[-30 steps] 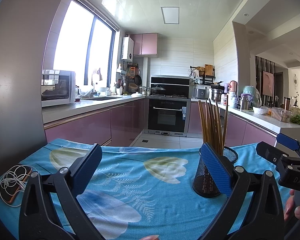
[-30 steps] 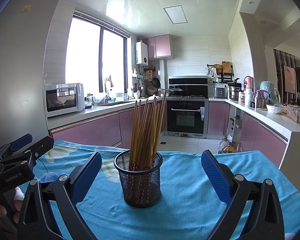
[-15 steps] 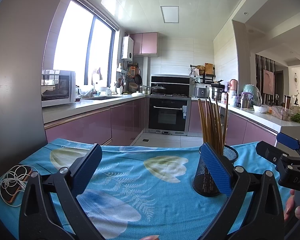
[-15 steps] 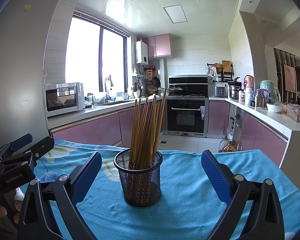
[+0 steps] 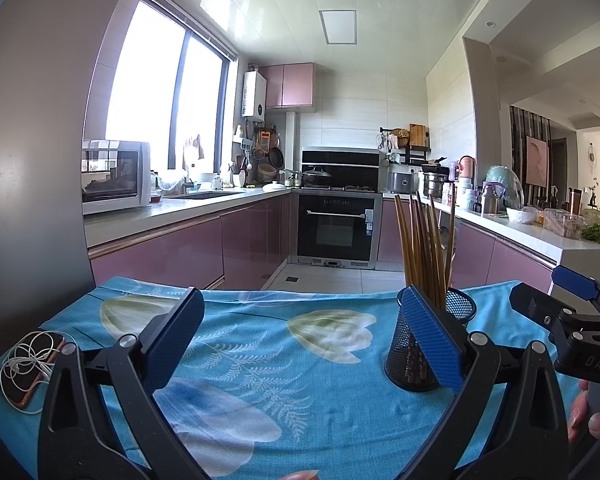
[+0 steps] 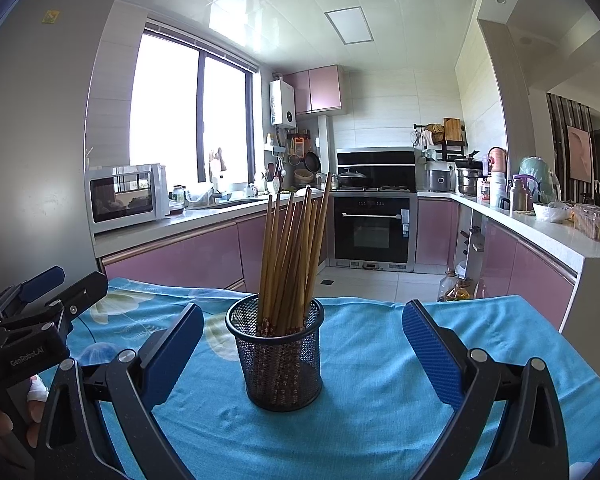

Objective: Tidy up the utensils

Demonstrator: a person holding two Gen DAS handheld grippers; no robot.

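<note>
Simply blue tablecloth (image 6: 380, 400), pink kitchen cabinets (image 6: 180, 260)

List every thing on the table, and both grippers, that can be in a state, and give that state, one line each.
left gripper: open, holding nothing
right gripper: open, holding nothing, the holder in line between its fingers
mesh holder: upright on the tablecloth
chopsticks: standing in the holder, leaning, ends fanned
phone: lying flat at the table's left edge
earphones: tangled, lying on the phone
tablecloth: spread out, slightly creased

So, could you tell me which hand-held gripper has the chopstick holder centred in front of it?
The right hand-held gripper: the holder sits between its open fingers, while it lies off to the left hand-held gripper's right.
</note>
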